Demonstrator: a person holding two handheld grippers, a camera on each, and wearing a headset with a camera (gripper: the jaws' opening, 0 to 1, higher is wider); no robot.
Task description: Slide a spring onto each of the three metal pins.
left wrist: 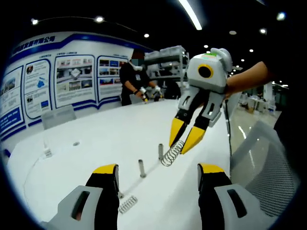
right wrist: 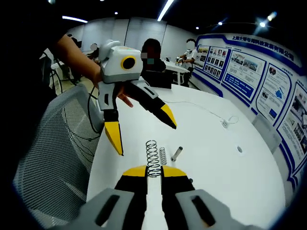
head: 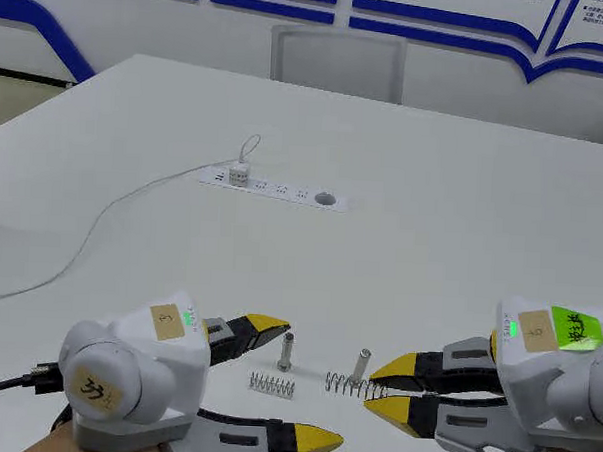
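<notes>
White table (head: 435, 142), grey chair (head: 337, 62), blue-trimmed wall (head: 121, 13), ceiling strip lights (left wrist: 192, 14)

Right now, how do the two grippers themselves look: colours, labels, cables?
Both have rounded white bodies, grey jaws with black sections and yellow tips, and a small green light on top. The left gripper carries tan labels with handwritten numbers and a black cable at its rear. The right gripper has a tan label and a bright green sticker with black writing.

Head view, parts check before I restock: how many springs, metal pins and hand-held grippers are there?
Springs: 2 (loose spring, held spring)
Metal pins: 2 (left pin, right pin)
Hand-held grippers: 2 (left hand-held gripper, right hand-held gripper)
Total: 6
</notes>
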